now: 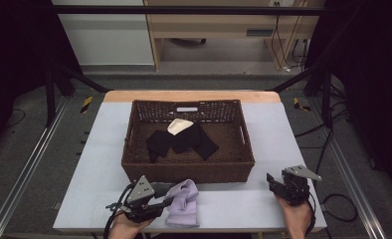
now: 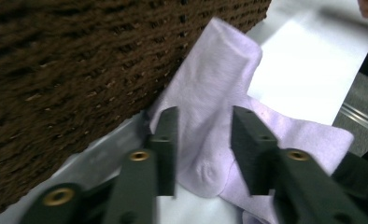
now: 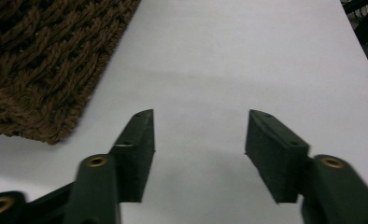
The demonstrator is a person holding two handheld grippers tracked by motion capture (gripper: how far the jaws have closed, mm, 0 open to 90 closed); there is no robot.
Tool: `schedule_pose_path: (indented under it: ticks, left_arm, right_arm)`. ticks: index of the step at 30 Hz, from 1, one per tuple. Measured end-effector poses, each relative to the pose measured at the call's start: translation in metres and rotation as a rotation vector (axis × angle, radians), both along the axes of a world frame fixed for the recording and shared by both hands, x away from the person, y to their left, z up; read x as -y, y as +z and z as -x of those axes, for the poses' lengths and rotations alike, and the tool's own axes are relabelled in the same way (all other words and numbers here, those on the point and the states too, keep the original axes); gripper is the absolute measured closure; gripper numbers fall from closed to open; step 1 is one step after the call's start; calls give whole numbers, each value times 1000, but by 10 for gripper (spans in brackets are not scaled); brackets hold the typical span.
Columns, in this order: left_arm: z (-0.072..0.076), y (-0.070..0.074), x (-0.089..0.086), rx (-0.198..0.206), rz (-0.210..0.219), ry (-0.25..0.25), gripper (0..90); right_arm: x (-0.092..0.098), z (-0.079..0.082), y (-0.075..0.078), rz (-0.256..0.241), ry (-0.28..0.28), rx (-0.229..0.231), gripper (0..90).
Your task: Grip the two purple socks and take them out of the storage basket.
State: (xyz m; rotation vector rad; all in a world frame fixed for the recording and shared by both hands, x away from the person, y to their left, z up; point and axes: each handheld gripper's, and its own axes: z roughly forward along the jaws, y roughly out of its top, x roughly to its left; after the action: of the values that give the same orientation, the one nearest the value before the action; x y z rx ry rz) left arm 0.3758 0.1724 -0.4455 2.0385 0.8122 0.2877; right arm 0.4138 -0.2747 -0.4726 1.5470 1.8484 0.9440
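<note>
Lilac sock (image 1: 183, 204) lies folded on white table (image 1: 244, 204), near front edge, just in front of basket (image 1: 134, 164) front wall; far end of sock touches or nearly touches that wall, cannot tell which. Left gripper (image 1: 166, 196) sits at sock's left side, low over table, held by left hand (image 1: 124, 228) coming in from bottom. In left gripper view, left gripper (image 2: 203, 140) jaws stand partly open, one each side of sock (image 2: 215, 93) heel area, sock fabric running between them; jaws not closed on it, gap visible on both sides, nothing gripped. Woven basket wall (image 2: 70, 70) is on the left of that view, right beside sock. Right gripper (image 1: 278, 185) is at front right of table, well apart from sock, to right of basket's front right corner, held by right hand (image 1: 296, 216). In right gripper view, right gripper (image 3: 200, 140) jaws wide open over bare table (image 3: 243, 56), holding nothing, basket corner (image 3: 37, 70) at upper left. Inside basket: black cloth items (image 1: 181, 142) spread on floor, cream item (image 1: 179, 126) at their back edge, near rear wall. Basket sits mid-table, closer to back edge. Cable (image 1: 109, 219) trails from left gripper off the table front
</note>
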Motion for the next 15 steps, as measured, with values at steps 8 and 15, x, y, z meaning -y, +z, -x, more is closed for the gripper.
schedule_pose_path:
  ticks: [8,15]
  left_arm:
    - [1,8,-18,7,11,74,394]
    - [1,7,-31,1,-5,122,333]
  right_arm:
    - [0,3,0,-8,33,9,778]
    - [2,4,0,-7,15,7,663]
